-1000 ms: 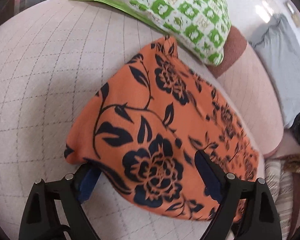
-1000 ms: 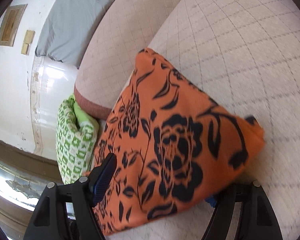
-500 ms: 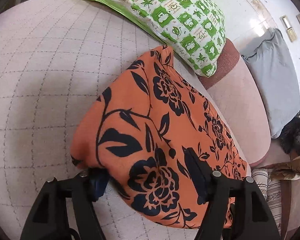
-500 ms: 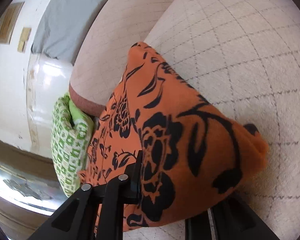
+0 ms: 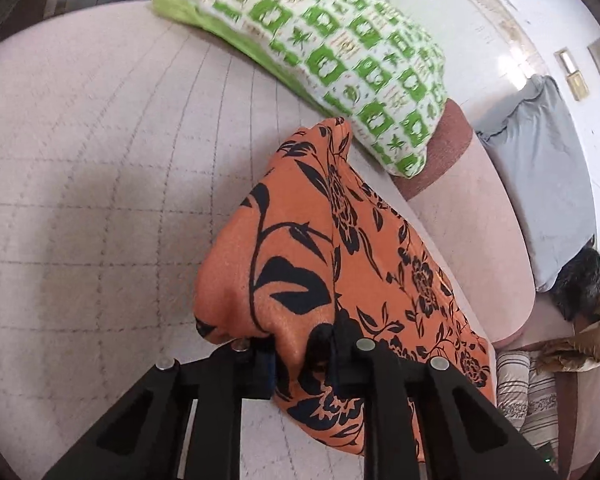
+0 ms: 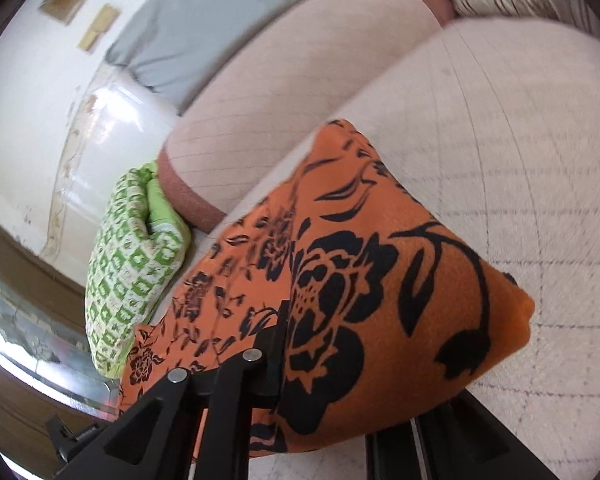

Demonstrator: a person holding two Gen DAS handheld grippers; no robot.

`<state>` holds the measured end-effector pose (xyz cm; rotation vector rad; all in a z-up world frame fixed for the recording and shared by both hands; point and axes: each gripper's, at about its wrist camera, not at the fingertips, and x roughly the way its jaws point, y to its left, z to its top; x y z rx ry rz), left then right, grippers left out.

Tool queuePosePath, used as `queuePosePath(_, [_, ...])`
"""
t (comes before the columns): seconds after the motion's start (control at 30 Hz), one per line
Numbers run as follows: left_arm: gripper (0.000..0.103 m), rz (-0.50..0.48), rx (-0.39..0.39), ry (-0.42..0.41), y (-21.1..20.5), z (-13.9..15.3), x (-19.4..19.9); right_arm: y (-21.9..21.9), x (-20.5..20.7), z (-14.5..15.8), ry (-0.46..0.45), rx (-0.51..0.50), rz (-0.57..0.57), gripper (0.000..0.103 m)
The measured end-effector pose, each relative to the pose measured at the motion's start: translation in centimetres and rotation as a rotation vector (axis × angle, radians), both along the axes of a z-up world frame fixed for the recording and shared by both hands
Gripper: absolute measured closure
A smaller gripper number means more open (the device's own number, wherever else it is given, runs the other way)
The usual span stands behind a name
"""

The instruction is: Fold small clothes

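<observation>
Pale quilted grid-stitched mattress (image 5: pixel 100 200) carries the orange black-floral fabric garment (image 5: pixel 300 248), beside a green-white patterned pillow (image 5: pixel 340 52). Left gripper (image 5: pixel 304 344) jaws just closed, pinching its near edge; right gripper (image 6: pixel 300 364) likewise, clamped on cloth.

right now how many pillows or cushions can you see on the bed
2: a green-and-white patterned pillow just beyond the orange floral garment, and a grey pillow farther along by the wall. Others may lie outside the views.
</observation>
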<state>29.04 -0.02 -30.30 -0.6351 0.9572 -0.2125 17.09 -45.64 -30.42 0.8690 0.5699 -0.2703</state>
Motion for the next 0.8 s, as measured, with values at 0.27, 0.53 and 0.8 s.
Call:
queuePosePath(0.27, [0.084,-0.01,-0.011,0.021,3.0,0.5,-5.6,2.1,-4.9,2.1,0.021,-0.069,0.079,0.09])
queuePosePath(0.53, [0.082,-0.026,0.032,0.039,5.4,-1.1,-13.5,3.2,-12.9,0.2,0.104,0.052,0.132,0.089])
queuePosePath(0.8, [0.064,-0.01,-0.119,0.095,7.3,-3.3,-12.6,4.2,-17.7,-1.0,0.196,0.248,0.089,0.038])
